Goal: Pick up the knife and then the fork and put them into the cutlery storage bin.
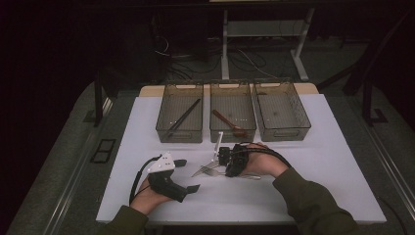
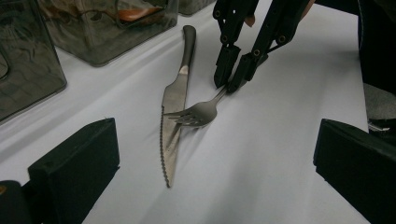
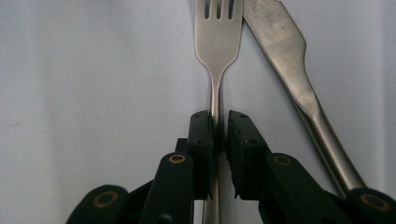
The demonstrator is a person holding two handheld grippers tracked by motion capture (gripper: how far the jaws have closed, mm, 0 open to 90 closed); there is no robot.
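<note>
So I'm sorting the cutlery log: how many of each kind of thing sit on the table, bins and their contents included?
Clear bins: 3
Forks: 1
Knives: 1
Wooden spoons: 1
Black chopstick pairs: 1
Total: 7
</note>
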